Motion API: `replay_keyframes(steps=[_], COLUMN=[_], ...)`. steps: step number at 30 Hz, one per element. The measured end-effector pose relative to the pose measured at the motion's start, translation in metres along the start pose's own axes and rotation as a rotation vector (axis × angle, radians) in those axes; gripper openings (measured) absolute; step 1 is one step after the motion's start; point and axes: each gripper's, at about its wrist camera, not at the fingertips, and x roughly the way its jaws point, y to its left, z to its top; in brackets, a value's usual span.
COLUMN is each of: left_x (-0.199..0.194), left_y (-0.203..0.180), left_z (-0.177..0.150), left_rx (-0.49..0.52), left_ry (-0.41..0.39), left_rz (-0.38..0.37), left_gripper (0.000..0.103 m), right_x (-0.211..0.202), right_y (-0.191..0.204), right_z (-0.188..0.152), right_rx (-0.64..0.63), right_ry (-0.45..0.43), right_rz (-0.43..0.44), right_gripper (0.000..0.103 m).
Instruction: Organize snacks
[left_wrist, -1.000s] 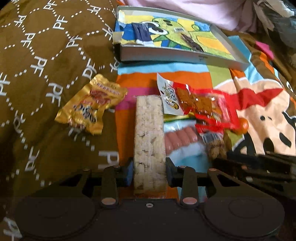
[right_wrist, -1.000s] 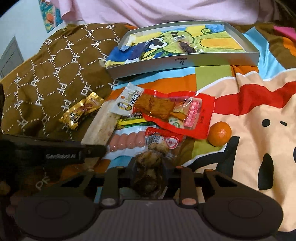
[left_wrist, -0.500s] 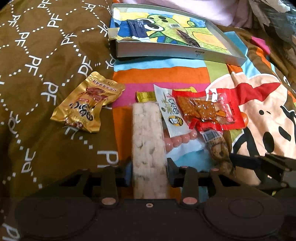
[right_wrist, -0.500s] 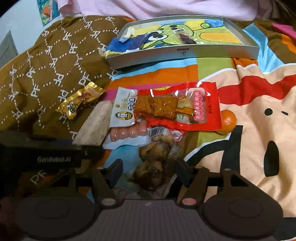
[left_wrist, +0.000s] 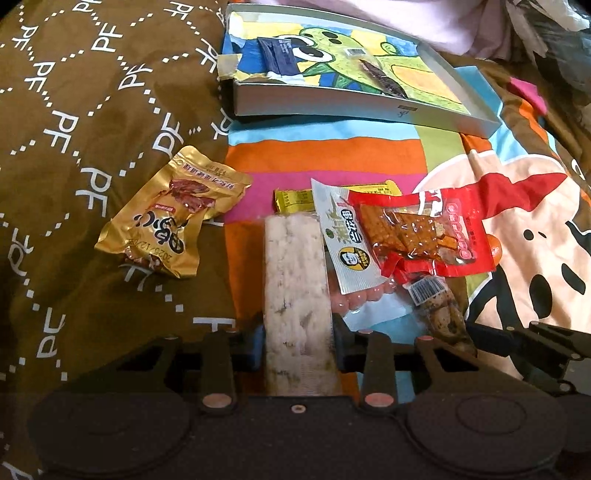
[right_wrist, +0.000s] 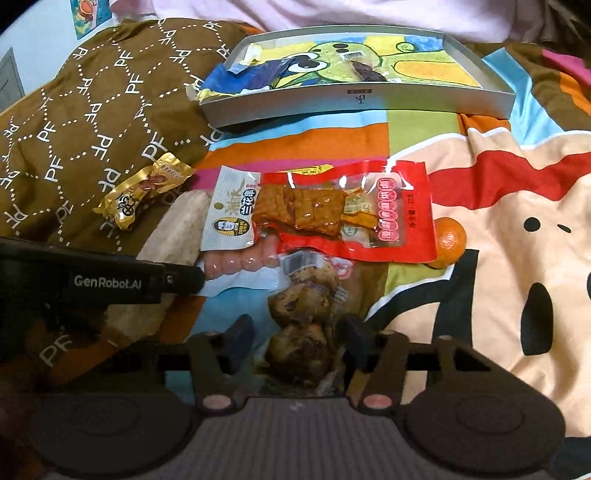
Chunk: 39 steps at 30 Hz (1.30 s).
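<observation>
My left gripper (left_wrist: 297, 343) is shut on a long pale rice-cracker bar (left_wrist: 295, 288), which points away from me over the bedspread. My right gripper (right_wrist: 295, 341) is open, its fingers either side of a clear pack of dark brown snack lumps (right_wrist: 301, 321) without touching it. Beyond lie a red pack of spiced tofu (right_wrist: 332, 210), a pink sausage pack (right_wrist: 240, 264), a gold pack (left_wrist: 170, 214) on the brown cover, and an orange (right_wrist: 448, 236). A grey tray (right_wrist: 354, 99) with a cartoon liner holds a blue packet (left_wrist: 277, 55) and a dark snack (left_wrist: 380, 75).
The left gripper's body (right_wrist: 92, 280) crosses the left side of the right wrist view. The snacks lie on a soft striped cartoon bedspread (right_wrist: 498, 184) beside a brown patterned cover (left_wrist: 74, 110). Pink fabric (right_wrist: 332, 11) lies behind the tray.
My right gripper let go of the brown snack pack and opened, then narrowed a little around it. My left gripper drew back slightly with the bar still held.
</observation>
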Motion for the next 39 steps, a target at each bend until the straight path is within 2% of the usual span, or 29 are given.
replay_keyframes(steps=[9, 12, 17, 27, 33, 39], left_x=[-0.009, -0.013, -0.016, -0.032, -0.054, -0.09], left_y=[-0.013, -0.013, 0.0, -0.009, -0.021, -0.034], left_z=[-0.009, -0.011, -0.014, -0.025, -0.031, -0.034], left_rx=[0.009, -0.03, -0.163, -0.18, -0.193, -0.225], left_ry=[0.041, 0.07, 0.134, 0.156, 0.12, -0.004], left_rz=[-0.013, -0.056, -0.149, -0.175, -0.179, -0.182], left_gripper=[0.035, 0.035, 0.035, 0.035, 0.035, 0.035], right_x=[-0.013, -0.019, -0.03, -0.067, -0.097, -0.119], right_y=[-0.004, -0.003, 0.002, -0.006, -0.011, -0.017], right_z=[-0.009, -0.012, -0.021, -0.022, -0.021, -0.017], right_rx=[0.003, -0.013, -0.077, -0.061, -0.059, -0.072], right_ry=[0.007, 0.001, -0.003, -0.064, -0.155, -0.23], right_rz=[0.04, 0.057, 0.076, 0.095, 0.116, 0.154], right_gripper=[0.045, 0.044, 0.044, 0.043, 0.043, 0.042])
